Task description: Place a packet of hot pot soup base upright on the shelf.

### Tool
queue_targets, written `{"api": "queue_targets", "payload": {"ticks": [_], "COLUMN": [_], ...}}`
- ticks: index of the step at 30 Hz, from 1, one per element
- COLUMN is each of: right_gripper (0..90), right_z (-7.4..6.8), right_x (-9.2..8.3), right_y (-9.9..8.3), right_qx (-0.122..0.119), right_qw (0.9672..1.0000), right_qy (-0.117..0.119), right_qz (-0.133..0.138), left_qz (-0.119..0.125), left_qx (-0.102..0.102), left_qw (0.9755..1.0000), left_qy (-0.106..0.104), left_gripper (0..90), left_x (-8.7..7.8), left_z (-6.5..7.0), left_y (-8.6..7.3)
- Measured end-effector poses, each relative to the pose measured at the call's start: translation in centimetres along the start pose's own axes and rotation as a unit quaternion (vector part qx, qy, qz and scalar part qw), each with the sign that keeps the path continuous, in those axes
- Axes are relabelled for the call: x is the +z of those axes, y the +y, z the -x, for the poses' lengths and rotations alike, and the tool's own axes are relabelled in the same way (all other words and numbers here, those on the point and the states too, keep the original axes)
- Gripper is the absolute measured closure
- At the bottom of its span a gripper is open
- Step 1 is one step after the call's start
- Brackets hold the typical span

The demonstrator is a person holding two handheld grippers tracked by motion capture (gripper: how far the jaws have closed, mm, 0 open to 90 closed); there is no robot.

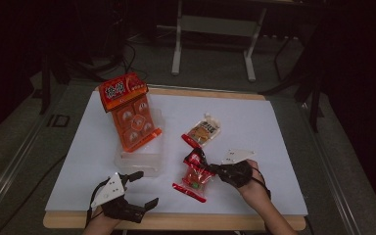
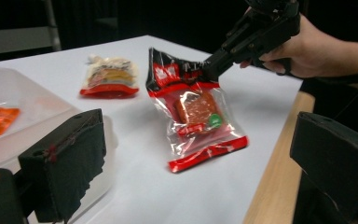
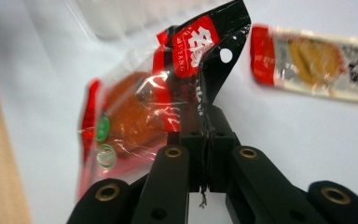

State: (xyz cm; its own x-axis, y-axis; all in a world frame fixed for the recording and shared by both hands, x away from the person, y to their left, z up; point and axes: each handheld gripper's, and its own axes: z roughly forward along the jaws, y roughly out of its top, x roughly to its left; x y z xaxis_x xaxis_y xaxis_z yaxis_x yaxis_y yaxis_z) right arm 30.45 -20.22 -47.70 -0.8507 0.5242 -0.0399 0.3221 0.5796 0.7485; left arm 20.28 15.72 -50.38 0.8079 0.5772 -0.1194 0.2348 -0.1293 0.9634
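A red-and-black snack packet (image 1: 194, 177) with an orange piece inside hangs tilted, its lower red edge down near the white sheet. My right gripper (image 1: 210, 167) is shut on the packet's black top corner (image 3: 214, 70), with the jaws pressed together on the film. In the left gripper view the same packet (image 2: 196, 112) hangs from the right gripper (image 2: 209, 67), which a hand holds. My left gripper (image 1: 144, 188) rests near the table's front left edge, open with nothing between its jaws, which stand wide apart in its own view (image 2: 203, 135).
A white-and-orange pouch (image 1: 203, 131) lies flat behind the packet. A large orange multipack (image 1: 132, 117) leans in a clear plastic container (image 1: 142, 159) at the left. A white sheet (image 1: 254, 127) covers the wooden table (image 1: 176, 221). A desk frame stands beyond.
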Motion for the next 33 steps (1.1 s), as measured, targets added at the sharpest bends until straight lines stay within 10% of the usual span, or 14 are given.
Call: {"api": "queue_targets", "payload": {"ticks": [11,33], "right_gripper": [89.0,88.9], "right_z": [-0.8,-4.3], "right_x": [-3.5,-6.0], "right_y": [1.5,2.7], "right_qx": [-0.021,-0.092], "right_qw": [0.9986,0.9926], "right_qy": [0.003,0.030], "right_qz": [0.049,0.073], "left_qz": [-0.028,-0.025], "left_qx": [-0.014,0.029], "left_qw": [0.9994,0.9982], "left_qy": [0.014,-0.046], "left_gripper": [2.5,12.7], "left_x": [0.3,3.1], "left_z": [1.3,0.3], "left_y": [1.4,6.9]}}
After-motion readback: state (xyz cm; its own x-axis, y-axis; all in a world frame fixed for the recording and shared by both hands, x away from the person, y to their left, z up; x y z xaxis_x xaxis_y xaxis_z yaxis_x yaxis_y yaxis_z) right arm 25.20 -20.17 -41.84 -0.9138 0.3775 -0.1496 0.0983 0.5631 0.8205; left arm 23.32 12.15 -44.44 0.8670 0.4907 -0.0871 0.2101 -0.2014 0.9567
